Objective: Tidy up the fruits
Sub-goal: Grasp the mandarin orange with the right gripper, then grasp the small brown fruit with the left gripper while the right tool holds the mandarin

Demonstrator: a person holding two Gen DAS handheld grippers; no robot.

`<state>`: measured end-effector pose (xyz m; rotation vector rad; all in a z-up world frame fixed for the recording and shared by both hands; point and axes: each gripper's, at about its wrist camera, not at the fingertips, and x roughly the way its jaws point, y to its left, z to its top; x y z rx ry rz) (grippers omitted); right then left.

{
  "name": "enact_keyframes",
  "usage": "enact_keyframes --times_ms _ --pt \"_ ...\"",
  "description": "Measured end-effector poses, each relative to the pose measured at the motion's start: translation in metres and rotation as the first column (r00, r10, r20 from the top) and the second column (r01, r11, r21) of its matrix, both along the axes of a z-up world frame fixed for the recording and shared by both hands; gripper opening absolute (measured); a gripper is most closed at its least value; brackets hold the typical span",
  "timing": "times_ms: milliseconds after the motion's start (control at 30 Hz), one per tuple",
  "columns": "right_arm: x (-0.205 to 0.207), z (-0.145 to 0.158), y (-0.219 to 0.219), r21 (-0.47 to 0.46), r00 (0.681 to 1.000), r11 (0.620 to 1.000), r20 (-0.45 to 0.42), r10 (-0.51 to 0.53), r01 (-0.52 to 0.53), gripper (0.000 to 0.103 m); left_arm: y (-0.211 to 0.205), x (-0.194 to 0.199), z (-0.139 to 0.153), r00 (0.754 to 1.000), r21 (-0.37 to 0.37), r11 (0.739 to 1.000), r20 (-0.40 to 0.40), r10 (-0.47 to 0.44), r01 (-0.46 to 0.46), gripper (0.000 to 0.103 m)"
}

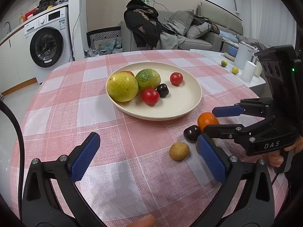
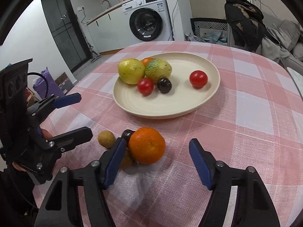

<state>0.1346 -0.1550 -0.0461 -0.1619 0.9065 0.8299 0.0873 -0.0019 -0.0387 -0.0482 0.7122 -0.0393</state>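
A cream plate on the pink checked tablecloth holds a yellow fruit, a green fruit, two red tomatoes, a dark cherry and a partly hidden orange. On the cloth in front of the plate lie an orange, a dark cherry and a small tan fruit. My right gripper is open, with the orange between its fingers. My left gripper is open and empty, left of the tan fruit.
A side table at the right carries white cups and two small citrus fruits. A washing machine, a sofa with clothes and a dark door stand beyond the round table.
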Motion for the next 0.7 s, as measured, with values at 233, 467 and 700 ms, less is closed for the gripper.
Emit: enact_keyframes --times_ms 233,467,700 --pt "0.005 -0.003 -0.004 0.071 0.996 0.997 -0.09 0.024 -0.018 0.042 -0.001 0.0 -0.001 1.0 -0.002 1.0 0.005 -0.007 0.007 0.102" --pt "0.004 -0.002 -0.006 0.082 0.996 0.996 -0.086 0.026 -0.019 0.04 -0.002 -0.001 -0.001 1.0 -0.023 0.999 0.001 -0.027 0.027 0.102" --pt "-0.001 0.01 -0.012 0.113 1.0 0.994 -0.025 0.004 -0.001 0.04 -0.004 0.001 -0.006 0.997 -0.051 0.997 -0.044 -0.065 0.062 0.102"
